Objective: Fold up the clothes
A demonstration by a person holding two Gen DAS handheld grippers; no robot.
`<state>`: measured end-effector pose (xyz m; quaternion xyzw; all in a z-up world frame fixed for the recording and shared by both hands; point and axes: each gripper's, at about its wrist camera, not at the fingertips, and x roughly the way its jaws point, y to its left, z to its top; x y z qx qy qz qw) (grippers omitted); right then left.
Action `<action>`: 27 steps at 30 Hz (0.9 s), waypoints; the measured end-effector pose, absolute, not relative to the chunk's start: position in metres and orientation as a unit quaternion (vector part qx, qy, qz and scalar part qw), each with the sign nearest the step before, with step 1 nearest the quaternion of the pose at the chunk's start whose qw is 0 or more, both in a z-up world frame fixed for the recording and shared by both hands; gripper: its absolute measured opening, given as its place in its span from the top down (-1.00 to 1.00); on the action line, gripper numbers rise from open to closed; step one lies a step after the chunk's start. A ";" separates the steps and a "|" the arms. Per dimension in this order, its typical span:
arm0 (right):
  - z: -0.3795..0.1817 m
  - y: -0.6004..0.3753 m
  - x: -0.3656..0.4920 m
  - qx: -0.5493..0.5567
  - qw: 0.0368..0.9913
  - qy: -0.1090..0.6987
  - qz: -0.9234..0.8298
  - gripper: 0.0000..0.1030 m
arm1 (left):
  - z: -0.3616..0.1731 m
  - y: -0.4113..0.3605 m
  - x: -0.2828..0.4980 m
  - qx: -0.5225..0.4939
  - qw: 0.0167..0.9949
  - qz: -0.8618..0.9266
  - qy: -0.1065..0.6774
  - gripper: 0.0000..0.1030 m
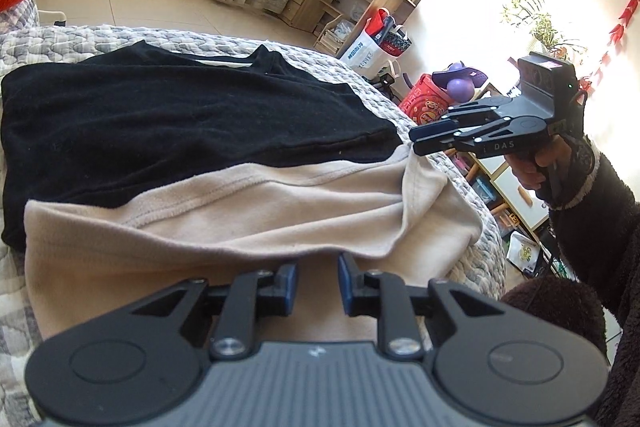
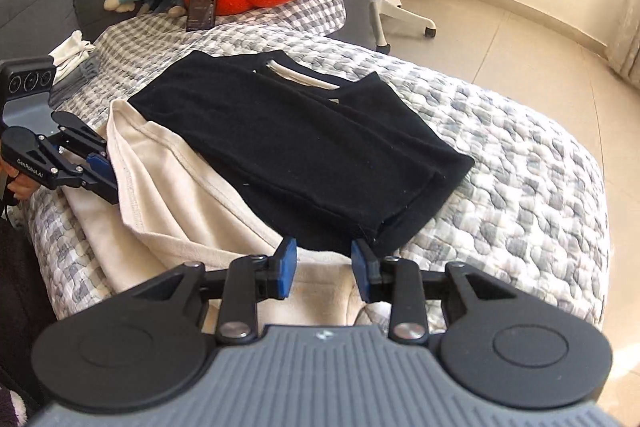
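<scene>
Folded black garment atop beige garment on quilted bed — left gripper and right gripper both slightly spread, nothing pinched.

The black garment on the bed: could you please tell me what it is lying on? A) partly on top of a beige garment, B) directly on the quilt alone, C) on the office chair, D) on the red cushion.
A: the black garment overlaps a beige garment spread on the quilt, and beige fabric also shows through its neckline.
</scene>
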<state>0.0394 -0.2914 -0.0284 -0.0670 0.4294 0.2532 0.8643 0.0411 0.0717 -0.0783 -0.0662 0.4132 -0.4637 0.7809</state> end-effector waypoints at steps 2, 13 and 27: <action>-0.031 -0.296 0.039 -0.053 0.864 0.439 0.242 0.33 | -0.078 0.072 0.041 -0.066 0.781 -0.463 0.413 0.57; -0.044 -0.310 0.043 0.003 0.868 0.460 0.189 0.29 | -0.078 0.071 0.040 -0.067 0.781 -0.463 0.413 0.56; -0.021 -0.285 -0.019 -0.077 0.930 0.296 0.206 0.69 | -0.079 0.071 0.040 -0.068 0.782 -0.463 0.412 0.56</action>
